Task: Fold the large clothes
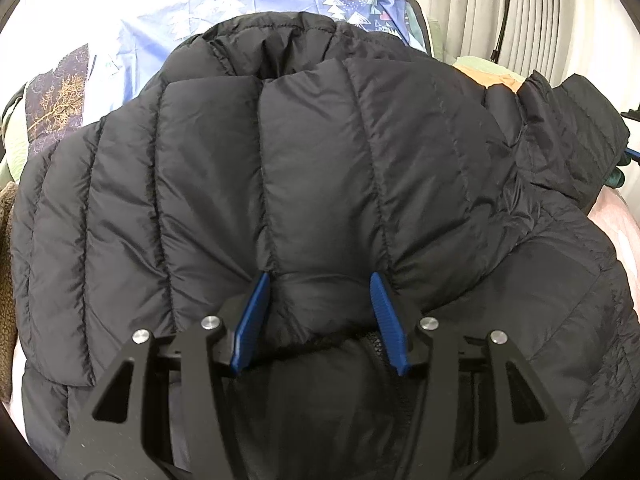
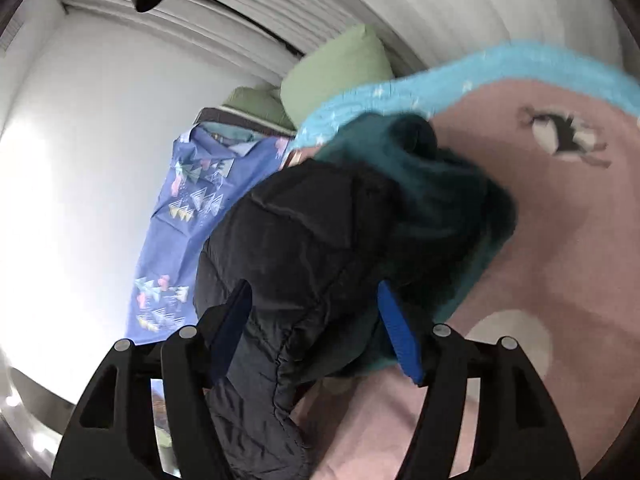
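Note:
A black quilted puffer jacket [image 1: 304, 168] fills the left wrist view, spread over a bed with its collar end toward the camera. My left gripper [image 1: 319, 276] is shut on a thick puffy fold at the jacket's near edge, and creases spread out from both blue pads [image 1: 256, 320]. In the blurred, tilted right wrist view, a bunched part of the jacket [image 2: 304, 232] runs between the wide-set fingers of my right gripper [image 2: 314, 286]. Those jaws stand open, and the pads [image 2: 400, 332] do not press the cloth.
A dark teal fleece garment [image 2: 440, 200] lies beside the jacket on a pink blanket [image 2: 560, 240] with a light-blue border. Behind are a blue patterned sheet [image 1: 280, 0], green pillows [image 2: 340, 68] and pale curtains [image 1: 520, 12]. Brown fleece [image 1: 6, 240] shows at the left edge.

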Motion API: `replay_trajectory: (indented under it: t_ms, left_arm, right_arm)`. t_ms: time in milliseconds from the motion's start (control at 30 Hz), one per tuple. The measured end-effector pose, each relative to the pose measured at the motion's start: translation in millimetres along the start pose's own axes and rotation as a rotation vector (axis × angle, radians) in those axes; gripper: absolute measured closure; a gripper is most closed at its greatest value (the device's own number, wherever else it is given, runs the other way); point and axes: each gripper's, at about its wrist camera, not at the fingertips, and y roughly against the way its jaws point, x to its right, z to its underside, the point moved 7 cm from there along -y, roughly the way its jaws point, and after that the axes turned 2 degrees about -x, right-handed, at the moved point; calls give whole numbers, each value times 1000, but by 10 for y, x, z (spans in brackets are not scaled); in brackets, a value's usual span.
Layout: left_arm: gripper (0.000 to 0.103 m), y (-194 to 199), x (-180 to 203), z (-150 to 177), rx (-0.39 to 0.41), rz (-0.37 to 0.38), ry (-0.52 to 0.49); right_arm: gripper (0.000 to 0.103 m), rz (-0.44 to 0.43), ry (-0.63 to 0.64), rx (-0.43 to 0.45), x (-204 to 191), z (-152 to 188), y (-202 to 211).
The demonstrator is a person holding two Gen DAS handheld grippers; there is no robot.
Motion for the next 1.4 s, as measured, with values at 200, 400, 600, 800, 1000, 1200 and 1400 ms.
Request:
replay_trajectory:
  t_ms: [200, 400, 600, 800, 1000, 1200, 1400]
  left_arm:
    - [51, -14, 31, -23, -1, 7, 5]
    - [49, -21, -4, -23, 4, 24, 30]
    - [43, 333, -271, -94, 66, 146, 175]
    - [23, 1000, -743, -149, 176, 304, 322]
    - [7, 1031, -739, -116, 130, 503, 400]
    - [24, 552, -475, -80, 1, 487, 412]
    - [98, 720, -424, -285, 76, 292, 222]
  right_arm:
    - [98, 0, 180, 118, -544, 30, 153]
    - [99, -322, 499, -12, -1866, 1029, 311]
    - [99, -509, 939, -270, -2739, 3124, 157]
    - [97, -377, 1199, -514, -2349, 4571, -405]
    - [85, -304, 1228, -663, -1918, 5072, -475]
    - [70, -293, 1281, -667, -1752, 5153, -352]
    - [65, -376, 1295, -524, -1920, 4800, 96]
